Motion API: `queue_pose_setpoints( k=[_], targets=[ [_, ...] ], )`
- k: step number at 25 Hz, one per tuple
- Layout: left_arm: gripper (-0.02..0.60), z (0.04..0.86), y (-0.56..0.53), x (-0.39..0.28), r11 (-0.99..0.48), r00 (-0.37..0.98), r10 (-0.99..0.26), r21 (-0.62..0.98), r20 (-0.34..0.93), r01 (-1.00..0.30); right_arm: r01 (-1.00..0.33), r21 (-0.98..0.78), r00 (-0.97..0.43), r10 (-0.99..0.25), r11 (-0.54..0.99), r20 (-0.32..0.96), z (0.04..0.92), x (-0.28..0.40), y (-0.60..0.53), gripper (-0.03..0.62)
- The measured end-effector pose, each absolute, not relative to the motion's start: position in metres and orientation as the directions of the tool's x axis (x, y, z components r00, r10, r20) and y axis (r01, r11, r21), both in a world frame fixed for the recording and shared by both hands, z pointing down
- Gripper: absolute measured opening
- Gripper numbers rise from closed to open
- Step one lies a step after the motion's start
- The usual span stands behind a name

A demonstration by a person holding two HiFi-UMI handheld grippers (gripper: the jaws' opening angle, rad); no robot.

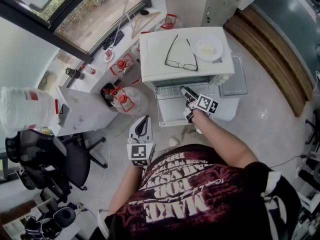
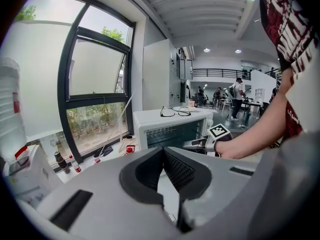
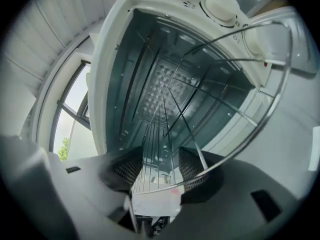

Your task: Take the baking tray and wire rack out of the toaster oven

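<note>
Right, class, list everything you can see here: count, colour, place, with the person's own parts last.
toaster oven: one, white, centre, door open
wire rack: one, silver, inside the oven
baking tray: one, grey, right of the oven
glasses: one pair, dark, on the oven top
plate: one, white, on the oven top
red-lidded containers: several, red and clear, left of the oven
bottle: one, clear, far left
office chair: one, black, lower left
left claw: one, grey, shut and empty, back from the oven
right claw: one, grey, open around the rack's front edge
</note>
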State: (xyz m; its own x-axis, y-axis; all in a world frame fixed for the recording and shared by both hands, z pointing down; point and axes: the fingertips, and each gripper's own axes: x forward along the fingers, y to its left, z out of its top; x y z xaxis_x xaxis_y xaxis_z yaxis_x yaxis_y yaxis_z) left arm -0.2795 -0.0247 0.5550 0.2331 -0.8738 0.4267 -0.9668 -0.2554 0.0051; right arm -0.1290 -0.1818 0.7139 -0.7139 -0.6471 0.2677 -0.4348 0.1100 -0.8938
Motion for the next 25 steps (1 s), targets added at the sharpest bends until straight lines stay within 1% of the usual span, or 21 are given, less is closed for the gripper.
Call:
queue_pose_setpoints(
  k=[2, 3, 4, 5, 8, 10, 14, 25],
  targets=[
    [0.006, 0.554, -0.024, -0.278, -0.264, 0.239, -0.872, 0.000, 0.427, -0.965, -0.409, -0.909, -0.717, -0.646, 0.083, 0.263, 0.717, -0.133, -0.189, 0.235],
    [0.006, 0.554, -0.024, -0.277, -0.267, 0.240, -0.872, -0.003, 0.427, -0.964, -0.406, -0.911, -0.718, -0.643, 0.076, 0.266, 0.719, -0.134, -0.191, 0.230],
    [0.006, 0.554, -0.024, -0.277, -0.269, 0.241, -0.871, -0.005, 0.427, -0.963, -0.412, -0.908, -0.718, -0.641, 0.077, 0.272, 0.720, -0.134, -0.193, 0.200],
    [0.006, 0.554, -0.024, -0.276, -0.271, 0.242, -0.871, -0.007, 0.428, -0.963, -0.421, -0.903, -0.718, -0.640, 0.087, 0.273, 0.720, -0.134, -0.194, 0.110],
    [0.006, 0.554, -0.022, -0.276, -0.272, 0.241, -0.870, -0.010, 0.431, -0.962, -0.401, -0.904, -0.738, -0.636, 0.146, 0.225, 0.710, -0.135, -0.193, 0.048],
    [0.006, 0.554, -0.020, -0.276, -0.275, 0.244, -0.869, -0.009, 0.431, -0.961, -0.382, -0.908, -0.749, -0.633, 0.174, 0.194, 0.703, -0.136, -0.189, 0.023],
    [0.006, 0.551, -0.018, -0.275, -0.288, 0.254, -0.873, -0.018, 0.417, -0.958, -0.363, -0.915, -0.761, -0.622, 0.177, 0.182, 0.700, -0.135, -0.173, 0.011],
    [0.006, 0.545, 0.002, -0.270, -0.336, 0.296, -0.870, -0.035, 0.395, -0.941, -0.344, -0.926, -0.767, -0.615, 0.154, 0.183, 0.695, -0.125, -0.120, 0.008]
  ],
)
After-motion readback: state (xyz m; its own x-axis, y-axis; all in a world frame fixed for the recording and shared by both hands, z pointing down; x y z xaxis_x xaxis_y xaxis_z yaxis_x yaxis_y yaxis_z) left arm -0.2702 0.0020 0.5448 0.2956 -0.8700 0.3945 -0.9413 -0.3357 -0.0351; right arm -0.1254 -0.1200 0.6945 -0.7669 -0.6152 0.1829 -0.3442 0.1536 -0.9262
